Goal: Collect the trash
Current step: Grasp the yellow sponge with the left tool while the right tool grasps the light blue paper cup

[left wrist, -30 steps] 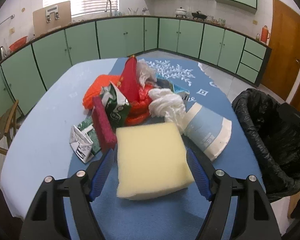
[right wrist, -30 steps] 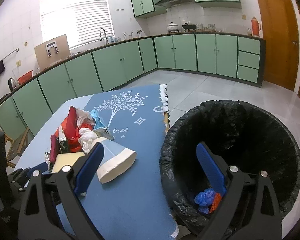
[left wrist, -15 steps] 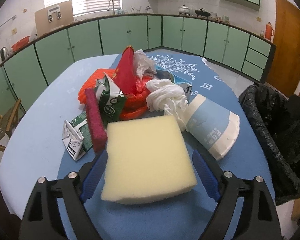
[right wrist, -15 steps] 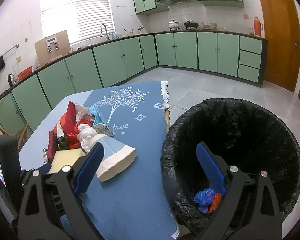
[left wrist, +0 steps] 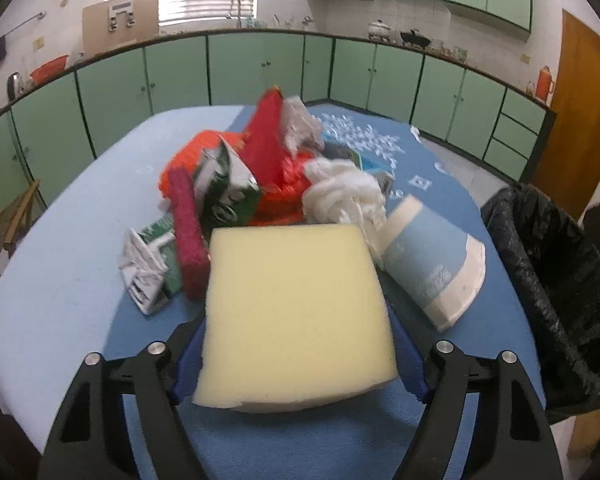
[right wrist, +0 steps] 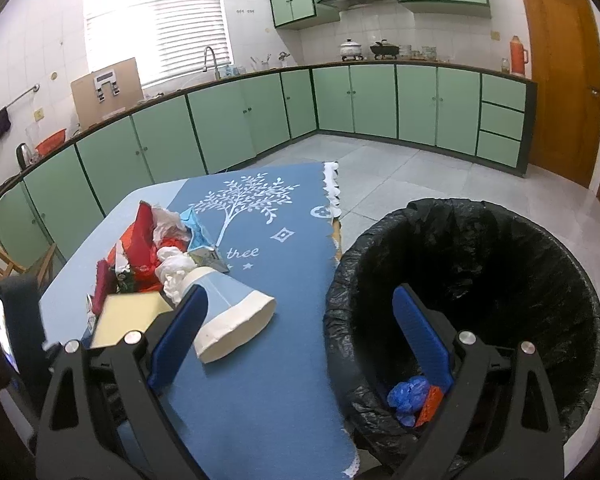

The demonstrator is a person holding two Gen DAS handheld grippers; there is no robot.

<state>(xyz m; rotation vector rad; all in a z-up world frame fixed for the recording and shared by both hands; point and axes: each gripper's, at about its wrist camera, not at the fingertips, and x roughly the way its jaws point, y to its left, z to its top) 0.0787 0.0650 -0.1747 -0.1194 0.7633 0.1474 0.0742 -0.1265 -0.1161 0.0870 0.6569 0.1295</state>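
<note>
The yellow foam block hides the inner faces of the left gripper; whether its pads press the foam cannot be told. At three o'clock, the black-lined bin runs out of frame. Carton print blurs.

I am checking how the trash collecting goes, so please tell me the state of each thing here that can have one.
left hand-held gripper: jaws have just been closing, pads now on the foam block between them
right hand-held gripper: open, empty
foam block: gripped at both sides
paper cup: lying on its side
green carton: crumpled
bin: open, black-lined, few scraps inside
</note>
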